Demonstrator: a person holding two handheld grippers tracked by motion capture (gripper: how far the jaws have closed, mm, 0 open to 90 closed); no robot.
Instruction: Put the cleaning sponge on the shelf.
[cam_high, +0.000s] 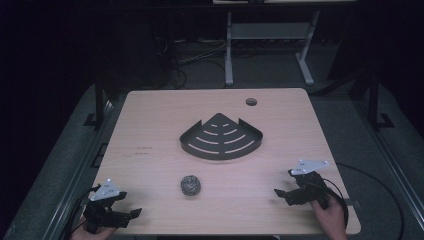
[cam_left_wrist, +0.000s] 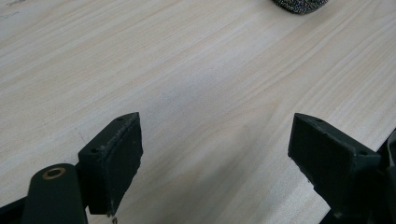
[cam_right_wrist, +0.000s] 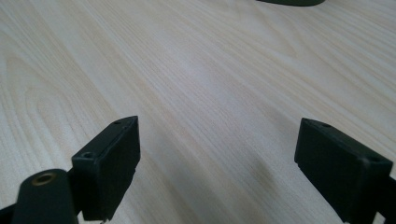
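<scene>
A dark quarter-round slotted corner rack (cam_high: 221, 137) lies flat at the middle of the wooden table (cam_high: 150, 125). In front of it sits a ball of steel wool (cam_high: 190, 185). My left gripper (cam_high: 129, 204) rests open at the front left corner, left of the ball, with nothing between its fingers. In the left gripper view its jaws (cam_left_wrist: 217, 154) stand wide apart over bare wood, the steel wool (cam_left_wrist: 301, 4) at the top edge. My right gripper (cam_high: 285, 182) is open at the front right, empty. In the right gripper view (cam_right_wrist: 219, 158) the rack's rim (cam_right_wrist: 289, 2) peeks in at the top.
A round cable hole (cam_high: 251, 101) sits near the table's far edge. Beyond the table stand a white desk frame (cam_high: 229, 50) and cables on the dark floor. Black rails run along both sides of the table.
</scene>
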